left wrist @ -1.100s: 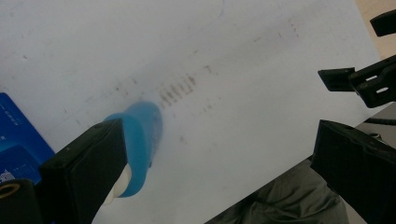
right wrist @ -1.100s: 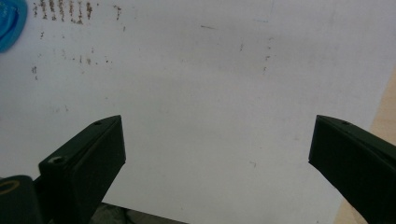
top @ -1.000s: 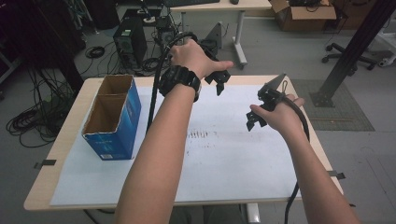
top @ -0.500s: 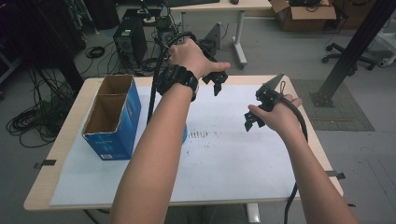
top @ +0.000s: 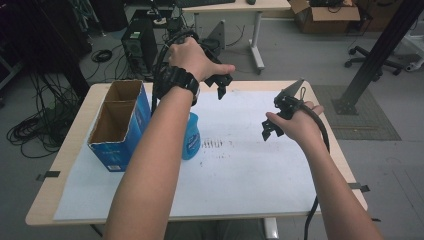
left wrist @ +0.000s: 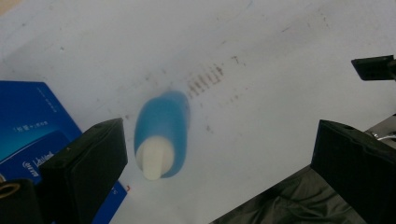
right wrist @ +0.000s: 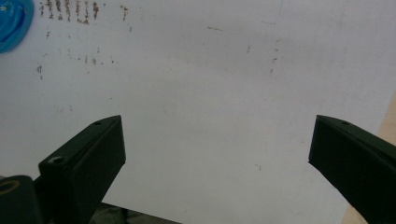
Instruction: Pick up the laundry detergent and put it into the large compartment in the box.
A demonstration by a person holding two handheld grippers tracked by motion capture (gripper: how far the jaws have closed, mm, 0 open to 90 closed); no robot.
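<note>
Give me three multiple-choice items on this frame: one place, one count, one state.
1. Where does the blue bottle stand?
A. inside the box
B. on the white sheet, right of the blue box
C. on the floor

2. How many compartments does the open box have?
A. one
B. two
C. four

3. How does the left gripper stand?
A. jaws wide apart, empty, above the table
B. shut on the bottle
C. resting in the box

Answers: 1 B, the high view shows the bottle on the white sheet beside the box. 2 B, a divider splits the box in two. 3 A, the left gripper view shows the bottle below between parted jaws.
</note>
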